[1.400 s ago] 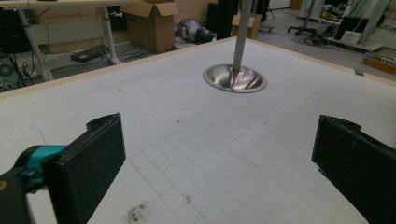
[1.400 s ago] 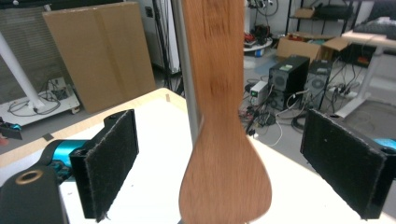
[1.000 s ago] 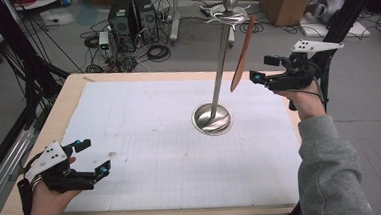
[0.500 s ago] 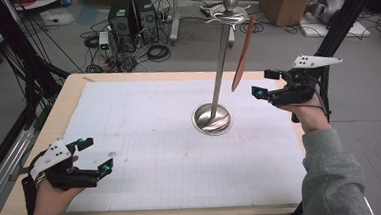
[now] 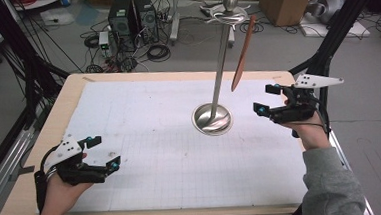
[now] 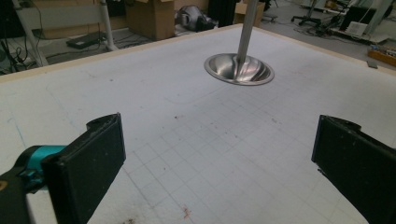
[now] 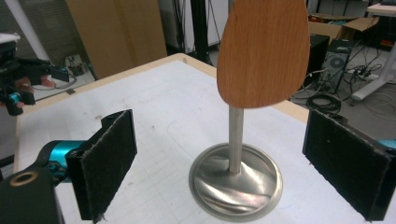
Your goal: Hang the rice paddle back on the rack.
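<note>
stage: early, nothing gripped yet | wooden spatula point(image 5: 242, 54) hangs from steel stand point(image 5: 212, 118), at 1 o'clock of table point(image 5: 36, 162) | right gripper point(image 5: 264, 99) jaws wide apart, empty, near blade at 3 o'clock | left gripper point(image 5: 102, 154) wide open, empty, at 8 o'clock | left to do: close on spatula, lift it off

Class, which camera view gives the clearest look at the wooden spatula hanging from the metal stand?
The right gripper view: the wooden spatula hangs close and broad between that tool's open jaws, its blade face showing. The high view shows the spatula whole but small and edge-on, beside the metal stand. The left gripper view catches the stand's base and pole.
</note>
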`<act>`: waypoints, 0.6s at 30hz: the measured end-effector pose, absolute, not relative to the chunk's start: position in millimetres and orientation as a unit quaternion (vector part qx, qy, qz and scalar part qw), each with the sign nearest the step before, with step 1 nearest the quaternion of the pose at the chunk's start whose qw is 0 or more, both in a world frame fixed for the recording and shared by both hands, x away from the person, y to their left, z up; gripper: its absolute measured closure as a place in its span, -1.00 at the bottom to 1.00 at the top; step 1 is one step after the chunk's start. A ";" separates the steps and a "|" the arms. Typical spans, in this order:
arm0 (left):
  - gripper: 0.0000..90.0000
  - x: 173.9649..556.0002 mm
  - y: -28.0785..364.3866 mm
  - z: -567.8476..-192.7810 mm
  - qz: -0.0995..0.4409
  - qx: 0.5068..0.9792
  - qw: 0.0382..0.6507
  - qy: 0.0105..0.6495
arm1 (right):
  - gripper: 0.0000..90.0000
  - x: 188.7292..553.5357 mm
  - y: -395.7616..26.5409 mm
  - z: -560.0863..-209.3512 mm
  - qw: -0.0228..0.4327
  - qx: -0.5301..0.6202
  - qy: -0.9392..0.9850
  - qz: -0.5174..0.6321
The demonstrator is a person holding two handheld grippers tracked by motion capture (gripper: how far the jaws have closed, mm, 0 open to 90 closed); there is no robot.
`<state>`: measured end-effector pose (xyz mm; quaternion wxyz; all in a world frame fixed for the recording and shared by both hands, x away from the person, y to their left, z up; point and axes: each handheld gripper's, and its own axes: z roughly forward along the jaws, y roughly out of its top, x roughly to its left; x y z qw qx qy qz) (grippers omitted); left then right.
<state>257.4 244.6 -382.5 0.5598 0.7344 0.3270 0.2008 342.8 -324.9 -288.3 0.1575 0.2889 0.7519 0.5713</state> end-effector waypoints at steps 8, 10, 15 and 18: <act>-0.93 261.2 239.7 -384.2 0.196 0.738 0.558 0.324 | -0.81 325.4 -328.7 -299.1 0.165 0.284 0.743 0.582; -0.93 260.8 239.5 -382.7 0.196 0.739 0.559 0.321 | -0.81 319.0 -329.9 -303.4 0.154 0.281 0.738 0.594; -0.93 257.7 242.3 -377.0 0.201 0.733 0.567 0.318 | -0.81 307.5 -329.4 -316.6 0.150 0.275 0.740 0.596; -0.93 257.2 244.7 -376.1 0.203 0.730 0.569 0.320 | -0.81 302.0 -326.5 -321.3 0.155 0.268 0.744 0.591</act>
